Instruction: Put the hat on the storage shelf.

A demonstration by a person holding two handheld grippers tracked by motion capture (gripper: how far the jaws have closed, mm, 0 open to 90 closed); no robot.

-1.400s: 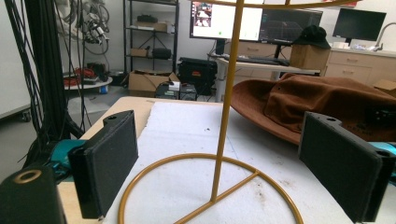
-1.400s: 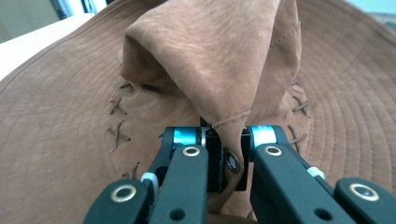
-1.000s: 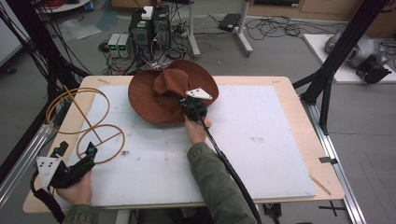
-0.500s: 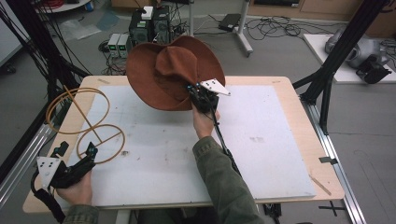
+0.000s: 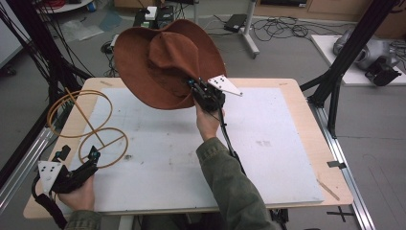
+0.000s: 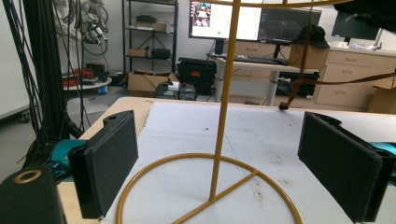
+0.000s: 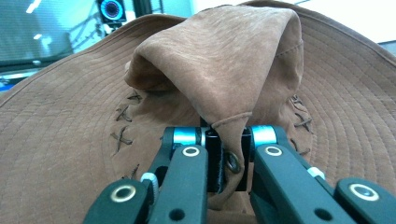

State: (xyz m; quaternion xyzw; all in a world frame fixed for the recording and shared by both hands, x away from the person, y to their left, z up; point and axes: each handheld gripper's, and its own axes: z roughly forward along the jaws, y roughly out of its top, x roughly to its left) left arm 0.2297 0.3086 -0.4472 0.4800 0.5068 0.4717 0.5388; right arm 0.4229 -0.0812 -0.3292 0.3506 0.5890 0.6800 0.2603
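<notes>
A brown wide-brimmed suede hat (image 5: 165, 62) hangs tilted above the far side of the table, its top facing the camera. My right gripper (image 5: 194, 88) is shut on the hat's crown; in the right gripper view the pads pinch a fold of the crown (image 7: 226, 161) near a metal eyelet. A gold wire stand (image 5: 81, 122) with a ring base, a slim post and a ring top stands at the table's left. My left gripper (image 5: 76, 155) rests open at the near left corner, its jaws either side of the stand's base ring (image 6: 212, 186) without touching it.
The white mat (image 5: 268, 143) covers most of the wooden table (image 5: 306, 100). Black frame posts (image 5: 344, 52) stand at both sides. Cables and boxes lie on the floor beyond the far edge. A cable trails from my right gripper along the sleeve (image 5: 230, 182).
My right gripper has risen with the hat, which left the table and now hangs tilted higher and farther back. My left gripper has stayed put.
</notes>
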